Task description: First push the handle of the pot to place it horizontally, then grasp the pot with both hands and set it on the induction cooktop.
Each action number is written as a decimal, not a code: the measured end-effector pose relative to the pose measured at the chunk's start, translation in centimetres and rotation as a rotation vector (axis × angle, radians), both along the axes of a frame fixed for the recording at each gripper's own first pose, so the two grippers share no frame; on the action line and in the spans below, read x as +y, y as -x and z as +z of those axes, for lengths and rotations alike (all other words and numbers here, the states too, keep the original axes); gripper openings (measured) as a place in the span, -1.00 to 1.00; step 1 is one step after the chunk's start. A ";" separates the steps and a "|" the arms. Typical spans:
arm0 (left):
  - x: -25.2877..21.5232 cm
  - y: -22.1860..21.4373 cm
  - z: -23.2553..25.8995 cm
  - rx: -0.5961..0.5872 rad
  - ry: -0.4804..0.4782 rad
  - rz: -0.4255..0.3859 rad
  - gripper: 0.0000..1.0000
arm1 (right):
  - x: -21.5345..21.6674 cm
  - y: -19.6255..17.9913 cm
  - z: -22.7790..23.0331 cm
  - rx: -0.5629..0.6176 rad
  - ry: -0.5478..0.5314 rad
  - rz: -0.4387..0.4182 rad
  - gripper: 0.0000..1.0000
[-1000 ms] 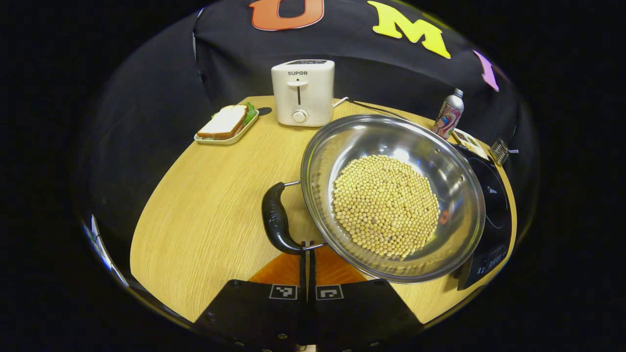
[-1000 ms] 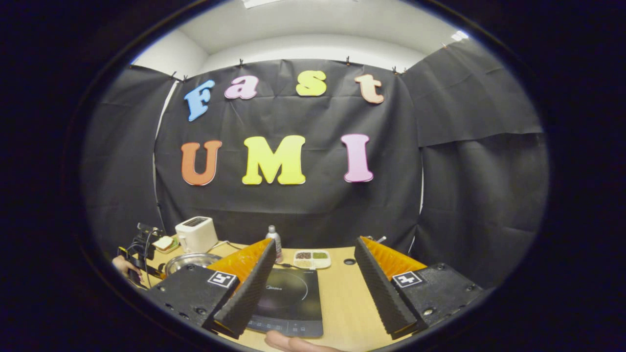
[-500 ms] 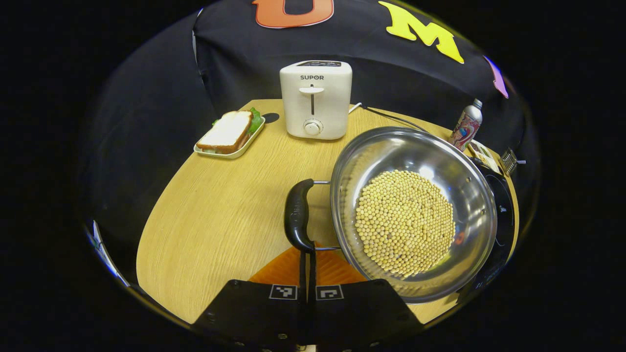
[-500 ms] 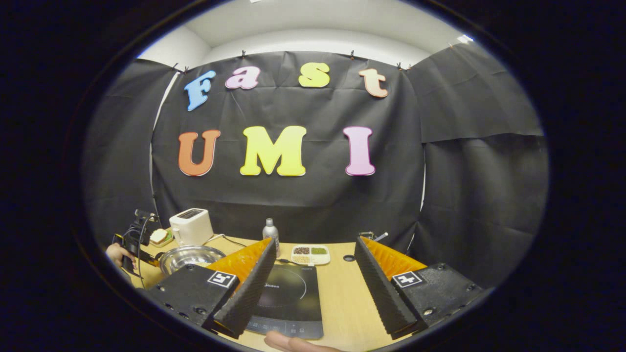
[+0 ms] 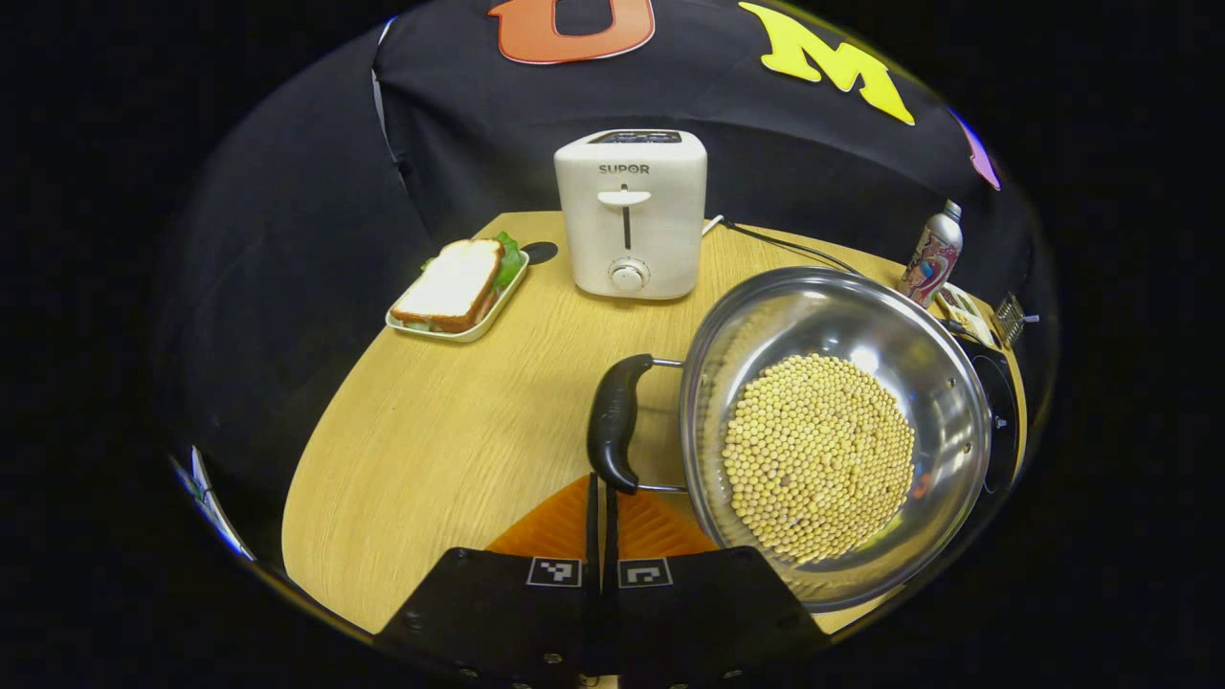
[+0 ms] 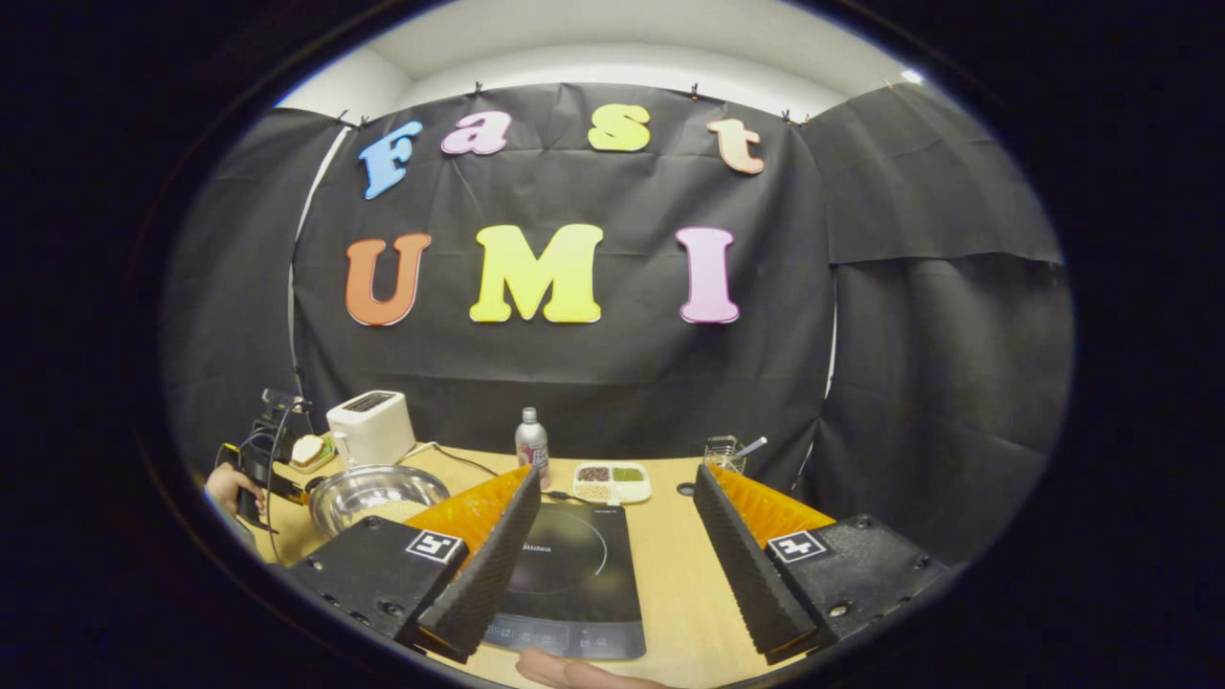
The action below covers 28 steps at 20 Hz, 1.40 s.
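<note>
Since a second ago the steel pot of yellow beans [image 5: 828,435] has turned, its black handle [image 5: 612,421] swinging rightward. Left gripper [image 5: 603,498], jaws closed and empty, touches the handle; right gripper [image 6: 612,555] hangs wide open. Pot likely heavy and slippery; grasp both handles.

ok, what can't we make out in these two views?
- Left gripper view: the left tongs are shut beside the pot handle; contact not clear.
- Left gripper view: the cooktop is mostly hidden behind the pot.
- Right gripper view: the pot's far handle is hidden by the right tongs.
</note>
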State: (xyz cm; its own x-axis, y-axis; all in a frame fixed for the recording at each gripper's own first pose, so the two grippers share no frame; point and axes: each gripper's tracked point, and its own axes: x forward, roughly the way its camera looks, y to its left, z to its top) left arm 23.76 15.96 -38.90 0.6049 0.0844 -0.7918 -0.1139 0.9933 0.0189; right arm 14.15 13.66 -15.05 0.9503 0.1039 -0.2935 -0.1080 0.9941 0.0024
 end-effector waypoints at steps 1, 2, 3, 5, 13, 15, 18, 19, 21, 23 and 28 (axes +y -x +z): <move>0.1 0.5 0.3 -0.011 -0.005 -0.002 -1.00 | 0.3 0.1 -0.3 0.007 0.000 0.001 0.99; 0.3 0.8 0.7 -0.025 -0.003 -0.003 -1.00 | 0.6 0.3 -0.5 0.012 -0.005 0.006 0.99; 0.1 1.3 1.2 -0.033 0.006 -0.004 -1.00 | 0.9 0.4 -0.7 0.019 -0.009 0.009 0.99; 0.0 2.2 2.2 -0.056 0.025 0.006 -1.00 | 1.4 0.6 -1.4 0.035 -0.012 0.012 1.00; -3.1 5.6 8.3 -0.196 0.089 -0.078 0.73 | 6.1 0.2 -4.7 0.103 -0.004 0.092 1.00; -4.0 5.5 10.1 -0.243 0.063 -0.108 0.94 | 7.2 -0.3 -5.3 0.112 0.013 0.106 1.00; -4.9 5.0 12.3 -0.332 0.030 -0.140 0.94 | 9.1 -1.2 -6.5 0.133 0.022 0.124 1.00; -5.0 4.7 12.7 -0.352 0.024 -0.141 0.94 | 9.8 -1.5 -7.0 0.146 0.018 0.131 0.99; -5.1 4.0 13.5 -0.389 0.023 -0.138 0.94 | 11.5 -2.4 -7.7 0.164 0.004 0.148 0.99; -5.5 3.1 13.1 -0.399 0.048 -0.140 0.94 | 12.6 -3.3 -8.9 0.181 0.008 0.143 1.00; -3.7 -0.4 9.7 -0.381 -0.014 -0.117 0.95 | 17.0 -5.7 -12.3 0.233 -0.020 0.169 1.00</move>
